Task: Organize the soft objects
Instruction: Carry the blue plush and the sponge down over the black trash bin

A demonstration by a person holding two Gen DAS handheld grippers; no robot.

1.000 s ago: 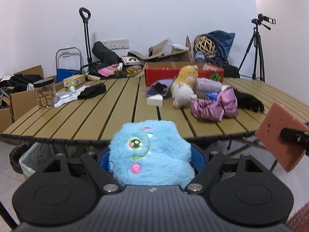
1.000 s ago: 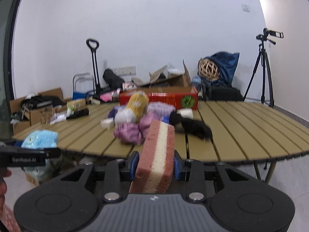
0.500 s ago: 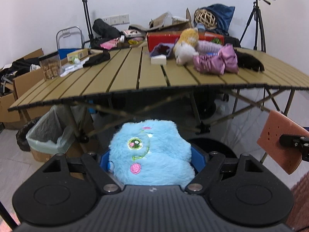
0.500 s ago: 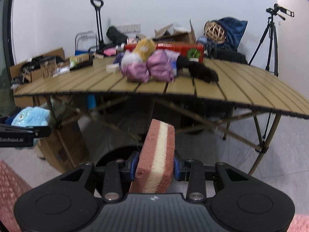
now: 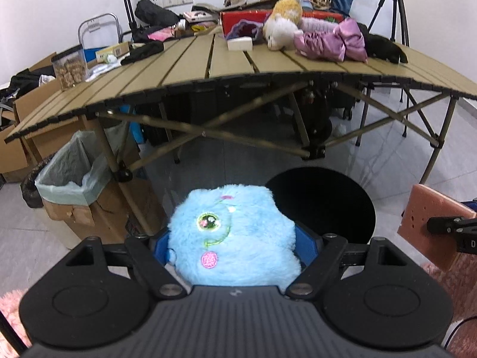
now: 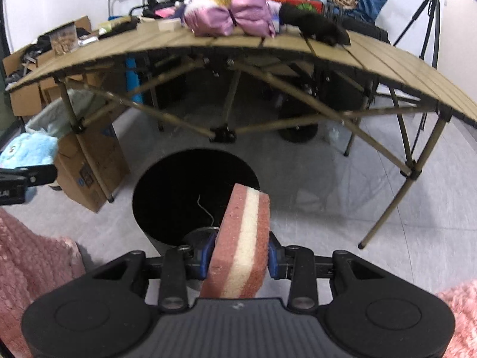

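My left gripper is shut on a fluffy blue plush toy, held low above the floor just left of a round black bin. In the right wrist view my right gripper is shut on a pink-and-cream sponge, which stands upright at the near rim of the same black bin. The sponge also shows at the right edge of the left wrist view. On the slatted table lie a purple garment, a yellow-white plush and a black cloth.
A cardboard box lined with a pale green bag stands on the floor at the left, beside the table's crossed legs. Pink fluffy fabric fills the lower corners. A red box, tripod and clutter sit behind the table.
Both grippers have dropped from table height to below the tabletop and tilted down. The black bin has come into view under them. Both still hold their objects.
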